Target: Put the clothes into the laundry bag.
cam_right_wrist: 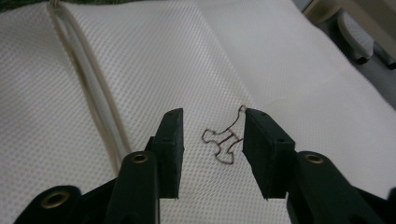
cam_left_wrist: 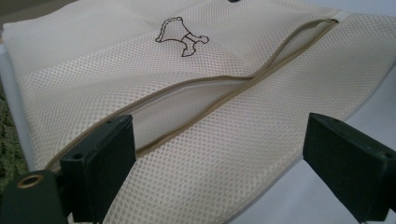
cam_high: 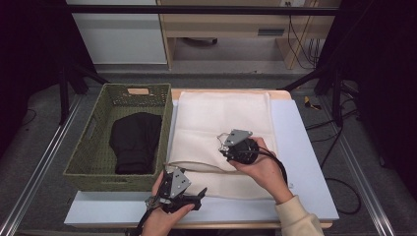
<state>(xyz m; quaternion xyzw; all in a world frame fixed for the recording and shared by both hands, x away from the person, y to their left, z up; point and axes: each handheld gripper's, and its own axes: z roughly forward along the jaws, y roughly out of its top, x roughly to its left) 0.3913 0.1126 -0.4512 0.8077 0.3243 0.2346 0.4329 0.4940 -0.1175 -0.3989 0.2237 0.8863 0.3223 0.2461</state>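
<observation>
A cream mesh laundry bag (cam_high: pixel 223 123) lies flat on the table, its tan-edged zipper slit (cam_left_wrist: pixel 187 100) gaping near the front. A small outlined dog emblem (cam_right_wrist: pixel 224 140) is stitched on its top face. My right gripper (cam_high: pixel 223 147) hovers over the bag's middle, its jaws partly apart on either side of the emblem with nothing between them (cam_right_wrist: pixel 212 126). My left gripper (cam_high: pixel 199 196) sits low at the bag's front left corner. Its jaws stand wide open (cam_left_wrist: pixel 219 140), facing the slit, and the mesh bag (cam_left_wrist: pixel 261 154) lies between them untouched.
A green woven basket (cam_high: pixel 83 147) stands left of the bag, holding a folded black garment (cam_high: pixel 135 140). The pale blue tabletop (cam_high: pixel 305 147) shows bare to the right of the bag and along the front edge. Beyond the table are a desk and cables.
</observation>
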